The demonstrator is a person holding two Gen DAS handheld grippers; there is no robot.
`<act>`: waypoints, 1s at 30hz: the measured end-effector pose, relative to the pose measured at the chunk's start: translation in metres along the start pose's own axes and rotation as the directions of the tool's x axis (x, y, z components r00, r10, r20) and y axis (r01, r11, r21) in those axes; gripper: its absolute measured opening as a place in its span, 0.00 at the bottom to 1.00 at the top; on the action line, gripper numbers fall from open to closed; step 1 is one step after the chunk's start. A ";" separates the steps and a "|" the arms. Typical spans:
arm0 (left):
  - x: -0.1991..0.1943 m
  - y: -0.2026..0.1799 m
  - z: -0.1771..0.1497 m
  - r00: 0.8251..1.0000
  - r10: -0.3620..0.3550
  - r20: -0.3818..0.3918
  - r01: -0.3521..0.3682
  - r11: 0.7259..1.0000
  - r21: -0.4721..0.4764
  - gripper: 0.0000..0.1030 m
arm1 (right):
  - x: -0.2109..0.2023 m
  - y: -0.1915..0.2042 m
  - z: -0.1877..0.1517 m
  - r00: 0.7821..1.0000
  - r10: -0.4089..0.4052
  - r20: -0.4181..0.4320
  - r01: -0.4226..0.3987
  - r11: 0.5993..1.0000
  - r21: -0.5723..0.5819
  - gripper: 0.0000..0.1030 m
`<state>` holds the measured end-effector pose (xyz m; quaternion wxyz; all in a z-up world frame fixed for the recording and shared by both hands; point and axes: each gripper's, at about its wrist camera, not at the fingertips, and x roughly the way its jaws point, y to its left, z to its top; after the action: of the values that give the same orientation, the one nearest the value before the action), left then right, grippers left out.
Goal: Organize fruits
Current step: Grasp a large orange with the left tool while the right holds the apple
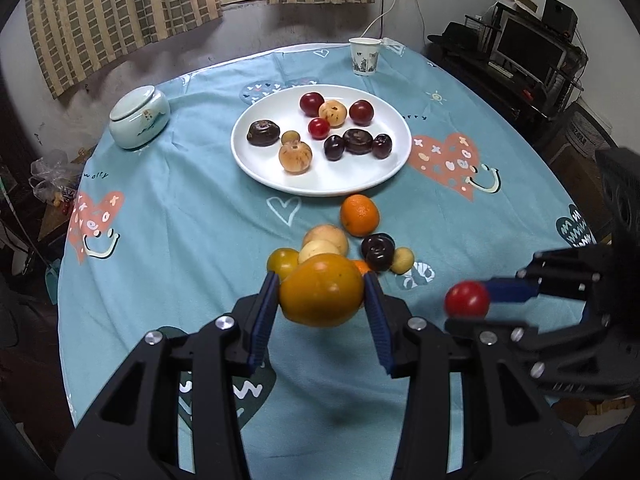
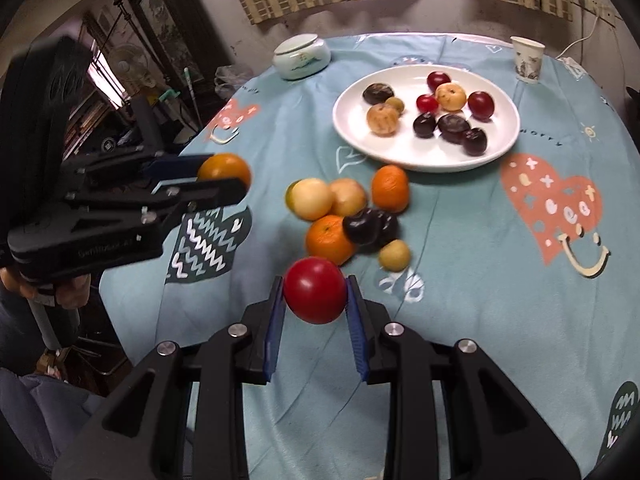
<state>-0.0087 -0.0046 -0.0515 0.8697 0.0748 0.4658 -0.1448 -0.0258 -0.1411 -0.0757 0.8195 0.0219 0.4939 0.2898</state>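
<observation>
Orange-yellow fruit [image 1: 322, 294] sits right between the blue pads of the left gripper [image 1: 322, 300], lifted clear of the tablecloth [image 1: 180, 220], jaws clamped on its sides. The right gripper [image 2: 315, 300] pinches a glossy red fruit [image 2: 315, 290], jaws narrow. Loose pile of fruit [image 2: 344, 216] lies just ahead, white plate [image 2: 440, 160] beyond.

An orange [image 1: 362, 267] at the pile's six o'clock hides behind the held yellow-orange fruit [image 1: 322, 295]; only a sliver shows.
</observation>
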 end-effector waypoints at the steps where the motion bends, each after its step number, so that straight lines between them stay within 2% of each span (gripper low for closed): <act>1: 0.000 -0.002 0.001 1.000 -0.002 0.000 0.002 1.000 0.003 0.42 | 0.001 0.001 -0.002 1.000 0.007 -0.004 -0.007 1.000 0.001 0.29; 7: 0.000 -0.012 0.007 1.000 -0.007 0.000 0.007 1.000 0.029 0.42 | 0.004 0.004 -0.011 0.999 0.026 -0.022 -0.025 1.000 0.010 0.29; 18: 0.015 -0.017 0.020 1.000 -0.019 -0.018 0.020 0.999 0.050 0.42 | 0.007 -0.009 -0.005 0.999 0.036 -0.029 -0.035 0.999 0.030 0.29; 25: 0.036 -0.012 0.032 0.999 -0.016 -0.045 0.018 0.999 0.049 0.42 | 0.019 -0.019 0.006 0.998 0.050 -0.048 -0.048 0.998 0.036 0.29; 30: 0.049 -0.007 0.049 0.999 -0.006 -0.045 0.008 0.999 0.051 0.42 | 0.017 -0.033 0.029 1.000 0.026 -0.013 -0.026 0.999 0.029 0.29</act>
<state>0.0530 -0.0329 -0.0649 0.8563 0.0986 0.4817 -0.1581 0.0182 -0.1527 -0.0849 0.8121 0.0382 0.5030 0.2935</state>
